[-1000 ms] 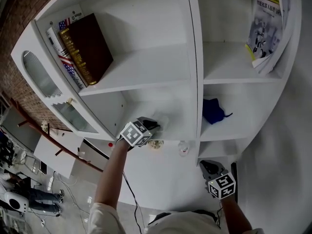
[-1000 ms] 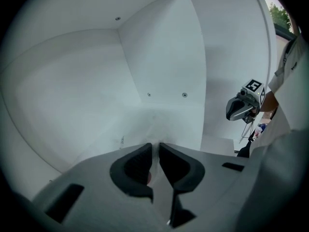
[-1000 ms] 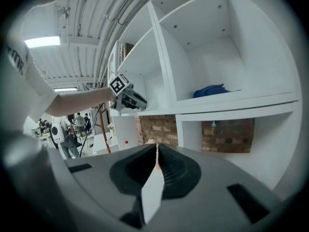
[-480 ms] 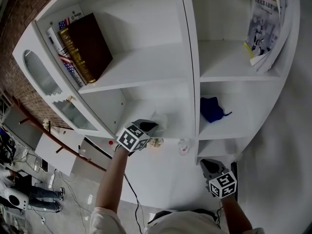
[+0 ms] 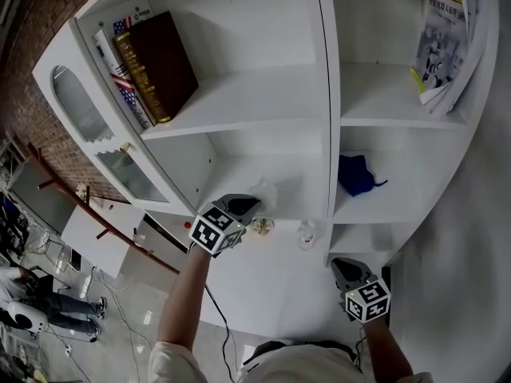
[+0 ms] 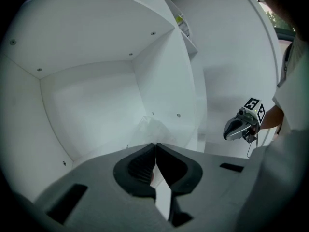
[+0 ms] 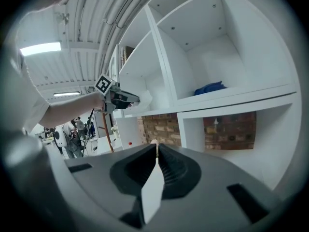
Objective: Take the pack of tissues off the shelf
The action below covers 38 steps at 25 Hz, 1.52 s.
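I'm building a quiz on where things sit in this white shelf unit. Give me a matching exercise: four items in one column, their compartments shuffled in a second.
Items:
1. dark red book
2. blue cloth
3. magazines
4. pack of tissues

Places:
A. middle right compartment
B. middle left compartment
C. upper left compartment
D. upper right compartment

Pairs: 1-C, 2-A, 3-D, 4-B.

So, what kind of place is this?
Likely an indoor lab or workshop: a white shelf unit holding books, a brick wall behind it, and a person among equipment below.
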Tool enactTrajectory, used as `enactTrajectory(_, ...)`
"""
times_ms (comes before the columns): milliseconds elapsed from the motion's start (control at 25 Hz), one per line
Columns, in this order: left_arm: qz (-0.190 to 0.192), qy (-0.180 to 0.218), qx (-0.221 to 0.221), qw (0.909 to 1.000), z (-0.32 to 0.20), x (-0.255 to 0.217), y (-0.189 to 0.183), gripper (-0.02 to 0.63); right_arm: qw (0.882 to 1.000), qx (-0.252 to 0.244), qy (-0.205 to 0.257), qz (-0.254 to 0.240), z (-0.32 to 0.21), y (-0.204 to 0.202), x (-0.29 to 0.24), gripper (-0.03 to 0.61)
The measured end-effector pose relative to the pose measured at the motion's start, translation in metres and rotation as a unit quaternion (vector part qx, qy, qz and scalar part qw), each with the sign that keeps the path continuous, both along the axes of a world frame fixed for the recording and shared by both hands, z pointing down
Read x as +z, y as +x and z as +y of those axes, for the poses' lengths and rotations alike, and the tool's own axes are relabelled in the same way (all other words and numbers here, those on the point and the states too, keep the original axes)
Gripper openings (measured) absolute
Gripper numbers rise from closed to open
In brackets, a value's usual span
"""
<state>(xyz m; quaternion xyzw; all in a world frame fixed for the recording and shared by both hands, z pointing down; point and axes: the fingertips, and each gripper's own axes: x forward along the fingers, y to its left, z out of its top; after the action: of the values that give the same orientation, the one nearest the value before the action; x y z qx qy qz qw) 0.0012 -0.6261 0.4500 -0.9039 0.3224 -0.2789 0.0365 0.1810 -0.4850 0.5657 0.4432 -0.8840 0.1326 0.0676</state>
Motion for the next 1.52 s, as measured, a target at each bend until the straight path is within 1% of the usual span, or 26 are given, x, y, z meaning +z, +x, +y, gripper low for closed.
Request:
enactTrajectory(240, 0.016, 0.011, -0.001, 0.9998, 0.021, -0.008, -0.015, 0.028, 1.0, -0.004, 0.003, 0.0, 0.006, -0.016, -0.004, 0.034)
enactTrajectory(480, 0.036, 0.026, 0.003, 0.999, 0.054, -0.011, -0.036, 0.028, 1.0, -0.001, 0.012, 0.004, 0.016, -0.04, -0.014, 0.034)
enactTrajectory(640, 0.032, 0.035, 0.018, 0.9987, 0.078, -0.013, -0.054, 0.028, 1.0, 0.006, 0.019, 0.003, 0.029, -0.062, -0.024, 0.034)
enactTrajectory(800, 0.037, 0.029, 0.023, 0.9986, 0.097, -0.009, -0.079, 0.028, 1.0, 0.013, 0.025, 0.009, 0.043, -0.082, -0.032, 0.034)
enactTrajectory(1000, 0.041, 0.018, 0.035, 0.9984, 0.12, 0.005, -0.106, 0.028, 0.999, 0.028, 0.028, 0.019, 0.066, -0.097, -0.039, 0.034)
enactTrajectory(1200, 0.063, 0.029, 0.036, 0.997, 0.147, 0.008, -0.124, 0.028, 0.997, 0.056, 0.038, 0.023, 0.091, -0.101, -0.045, 0.034)
enactTrajectory(1320, 0.061, 0.04, 0.036, 0.9967, 0.162, 0.016, -0.135, 0.028, 0.996, 0.068, 0.046, 0.026, 0.108, -0.105, -0.048, 0.034)
enactTrajectory(1400, 0.064, 0.038, 0.031, 0.9967, 0.174, 0.024, -0.147, 0.028, 0.996, 0.07, 0.047, 0.031, 0.121, -0.113, -0.046, 0.034)
enactTrajectory(1520, 0.078, 0.037, 0.027, 0.9959, 0.193, 0.03, -0.161, 0.028, 0.995, 0.074, 0.049, 0.041, 0.146, -0.122, -0.047, 0.034)
